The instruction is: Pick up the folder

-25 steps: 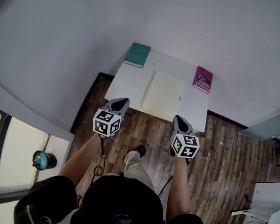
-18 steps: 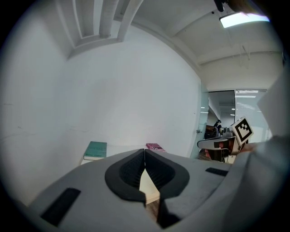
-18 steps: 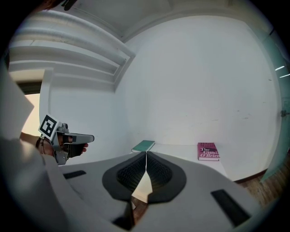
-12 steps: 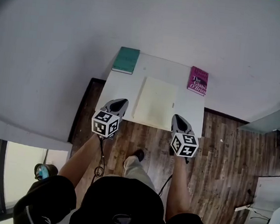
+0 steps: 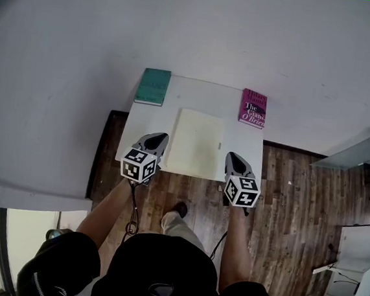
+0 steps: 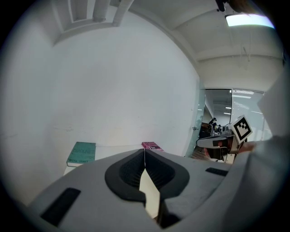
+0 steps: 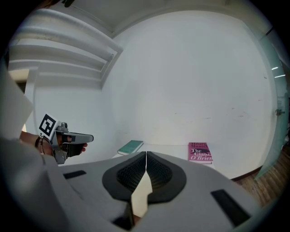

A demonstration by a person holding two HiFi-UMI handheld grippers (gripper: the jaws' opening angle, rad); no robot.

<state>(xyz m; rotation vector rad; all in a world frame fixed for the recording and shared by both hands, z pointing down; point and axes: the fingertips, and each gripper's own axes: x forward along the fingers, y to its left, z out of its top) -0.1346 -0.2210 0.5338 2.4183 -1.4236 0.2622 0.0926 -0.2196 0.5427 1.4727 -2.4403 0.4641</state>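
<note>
- Closer than a second ago, the left gripper point(image 5: 159, 137) and right gripper point(image 5: 232, 156) now hover over the near edge of the desk point(image 5: 140, 128), fingers clenched on nothing.
- Between them, the cream folder point(image 5: 196, 142) lies flat mid-desk, untouched; the fingers likely must open before any grasp.
- Beyond, a green book point(image 5: 153, 86) and a pink book point(image 5: 253, 108) occupy the far corners.

Right gripper point(image 7: 146, 156) closed, seemingly empty, facing a pink book point(image 7: 200, 152) and teal book point(image 7: 130, 147)
</note>
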